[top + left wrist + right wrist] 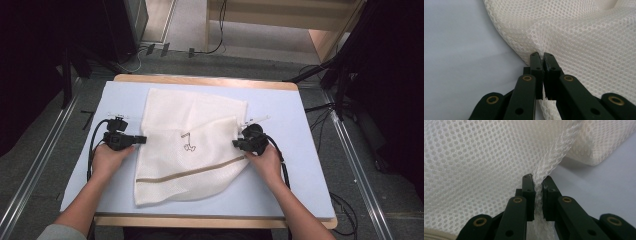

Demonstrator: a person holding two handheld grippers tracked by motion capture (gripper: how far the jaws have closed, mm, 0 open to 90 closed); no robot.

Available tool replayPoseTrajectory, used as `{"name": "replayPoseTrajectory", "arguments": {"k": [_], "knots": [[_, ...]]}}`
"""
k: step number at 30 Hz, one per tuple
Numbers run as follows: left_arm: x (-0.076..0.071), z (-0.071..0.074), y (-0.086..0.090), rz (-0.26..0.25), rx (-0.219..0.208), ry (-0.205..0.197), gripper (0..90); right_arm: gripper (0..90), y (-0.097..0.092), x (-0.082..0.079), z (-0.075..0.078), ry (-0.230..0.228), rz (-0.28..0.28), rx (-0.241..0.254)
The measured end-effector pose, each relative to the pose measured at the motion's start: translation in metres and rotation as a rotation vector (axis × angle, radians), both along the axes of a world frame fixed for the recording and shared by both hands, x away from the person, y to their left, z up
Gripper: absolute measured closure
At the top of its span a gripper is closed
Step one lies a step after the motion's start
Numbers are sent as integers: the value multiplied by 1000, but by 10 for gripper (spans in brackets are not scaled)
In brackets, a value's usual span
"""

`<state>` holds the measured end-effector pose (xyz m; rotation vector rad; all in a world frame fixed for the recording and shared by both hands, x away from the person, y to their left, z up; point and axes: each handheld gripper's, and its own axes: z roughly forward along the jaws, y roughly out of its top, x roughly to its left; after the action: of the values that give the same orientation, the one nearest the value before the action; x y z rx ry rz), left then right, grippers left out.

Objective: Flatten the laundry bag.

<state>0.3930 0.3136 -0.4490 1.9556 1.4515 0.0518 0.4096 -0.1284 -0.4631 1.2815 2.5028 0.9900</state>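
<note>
Left gripper (142, 139) and right gripper (235, 144) each pinch the mesh bag's (190, 150) opposite edges (jaws closed), probably to spread it.

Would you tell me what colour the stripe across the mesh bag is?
The stripe is tan-brown on the white mesh bag, clearest in the high view.

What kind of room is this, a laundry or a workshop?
Probably a lab or recording studio, not a laundry: the table stands between floor rails, cables trail about, and handheld grippers pinch a mesh bag.
</note>
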Motion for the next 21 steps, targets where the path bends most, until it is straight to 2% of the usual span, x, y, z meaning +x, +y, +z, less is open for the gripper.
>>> {"name": "replayPoseTrajectory", "arguments": {"k": [6, 8, 9, 12, 13, 14, 15, 16, 17, 18, 19, 21], "knots": [[23, 1, 8, 42, 2, -34, 887, 844, 1, 25, 0, -12, -37, 35], [28, 0, 10, 51, -3, -34, 885, 841, 2, 32, 0, -21, -48, 42], [30, -1, 11, 50, -7, -35, 880, 829, 2, 37, -1, -10, -62, 56], [30, -2, 12, 46, -3, -44, 874, 807, 3, 38, -2, -7, -58, 68], [30, -2, 14, 54, -17, -43, 859, 772, 5, 38, 0, -34, -42, 52], [30, -2, 14, 54, -17, -43, 848, 772, 5, 38, 0, -34, -42, 52], [27, 2, 14, 48, -14, -44, 814, 692, 5, 37, 3, -41, -42, 56], [27, 2, 14, 48, -14, -44, 773, 692, 5, 37, 3, -41, -42, 56], [21, 10, 15, 37, -15, -53, 719, 603, 2, 33, 11, -44, -40, 72], [21, 10, 15, 37, -15, -53, 684, 603, 2, 33, 11, -44, -40, 72], [10, 19, 15, 18, -34, -82, 641, 565, -3, 25, 22, -66, -24, 69], [-2, 27, 16, 7, -23, -117, 590, 543, -10, 14, 34, -98, -10, 88]]}}
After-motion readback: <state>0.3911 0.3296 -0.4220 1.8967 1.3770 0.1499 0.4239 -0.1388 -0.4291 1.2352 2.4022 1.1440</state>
